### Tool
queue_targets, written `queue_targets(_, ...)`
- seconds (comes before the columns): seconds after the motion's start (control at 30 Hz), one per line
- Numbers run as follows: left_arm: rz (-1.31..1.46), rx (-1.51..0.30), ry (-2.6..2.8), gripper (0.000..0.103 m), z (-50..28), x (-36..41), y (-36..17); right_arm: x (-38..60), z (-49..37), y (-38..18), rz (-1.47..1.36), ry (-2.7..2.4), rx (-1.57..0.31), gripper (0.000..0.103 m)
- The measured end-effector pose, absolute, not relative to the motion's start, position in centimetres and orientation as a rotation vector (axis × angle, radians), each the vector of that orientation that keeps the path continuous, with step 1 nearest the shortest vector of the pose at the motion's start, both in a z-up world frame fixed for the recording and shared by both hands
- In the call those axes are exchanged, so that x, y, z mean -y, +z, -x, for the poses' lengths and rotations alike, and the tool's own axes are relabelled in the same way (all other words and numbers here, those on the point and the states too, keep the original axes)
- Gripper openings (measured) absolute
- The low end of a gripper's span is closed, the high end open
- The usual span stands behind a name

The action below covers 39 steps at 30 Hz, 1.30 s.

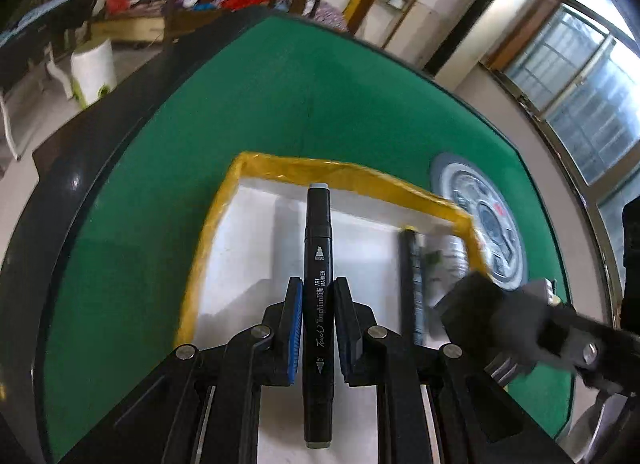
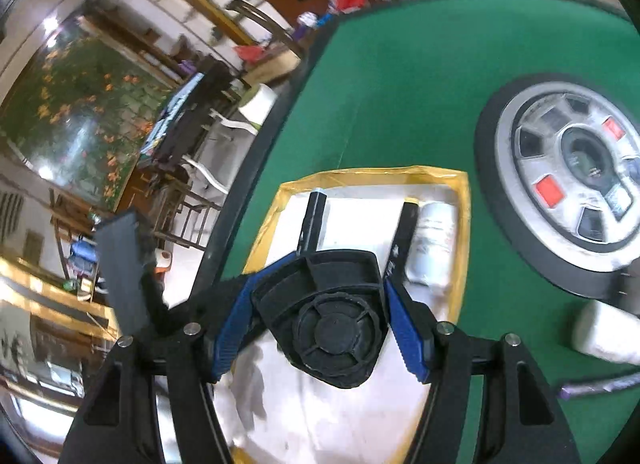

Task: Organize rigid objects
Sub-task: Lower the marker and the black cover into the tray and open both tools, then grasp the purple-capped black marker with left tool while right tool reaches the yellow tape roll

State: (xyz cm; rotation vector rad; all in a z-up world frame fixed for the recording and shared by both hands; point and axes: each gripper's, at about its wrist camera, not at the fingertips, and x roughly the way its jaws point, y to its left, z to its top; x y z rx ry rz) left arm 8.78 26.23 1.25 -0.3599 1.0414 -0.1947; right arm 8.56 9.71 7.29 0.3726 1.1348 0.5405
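Observation:
My left gripper (image 1: 318,296) is shut on a black art marker (image 1: 318,264), held lengthwise over the white sheet (image 1: 248,248) edged with yellow tape (image 1: 204,240). A second black pen (image 1: 410,284) and a white bottle (image 1: 450,252) lie on the sheet's right side. My right gripper (image 2: 320,284) is shut on a black plug-like adapter (image 2: 332,324) above the sheet (image 2: 320,416). The marker (image 2: 314,220), the pen (image 2: 402,236) and the white bottle (image 2: 434,244) show beyond it. The right gripper with the adapter (image 1: 492,316) also shows blurred in the left wrist view.
The green felt table (image 1: 320,104) has a round silver-and-black centre console (image 2: 568,184) to the right of the sheet. A white object (image 2: 604,332) and a purple pen (image 2: 600,386) lie on the felt at the right. Chairs and furniture stand beyond the table's black rim (image 1: 60,184).

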Motion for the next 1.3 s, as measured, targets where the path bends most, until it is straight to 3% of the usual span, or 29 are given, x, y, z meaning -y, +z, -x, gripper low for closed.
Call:
queue_targets(0.13,0.408,-1.038,-0.234,0.015,-9.0,-26.2,1.2,-10.8,-10.3,5.9,-0.373,0.506,-1.148,0.065)
queue_targets(0.23,0.441,-1.056,-0.239,0.029,-9.1,-26.1,0.8,-11.1,-11.2,4.9,-0.375,0.478,-1.161,0.065)
queue_targets(0.5,0.585,-1.021,-0.258,0.043,-7.6,-28.0,2.2,-10.2,-11.8,4.7,-0.408,0.477,-1.136,0.066)
queue_targets(0.53,0.6,-1.01,-0.256,0.048,-7.2,-28.3,2.6,-10.1,-11.8,4.7,-0.411,0.48,-1.136,0.066)
queue_targets(0.57,0.611,-0.996,-0.252,0.063,-6.7,-28.5,3.1,-10.0,-11.7,4.7,-0.413,0.484,-1.137,0.067)
queue_targets(0.63,0.617,-0.946,-0.226,0.071,-5.8,-29.2,4.3,-9.6,-11.5,4.7,-0.428,0.494,-1.141,0.067)
queue_targets(1.0,0.506,-0.837,-0.18,0.074,-0.8,-28.6,8.4,-7.4,-8.9,7.7,-0.421,0.536,-1.055,0.067)
queue_targets(1.3,0.436,-0.811,-0.273,0.083,4.2,-22.8,9.5,3.6,-0.9,10.4,-0.301,0.377,-0.873,0.071)
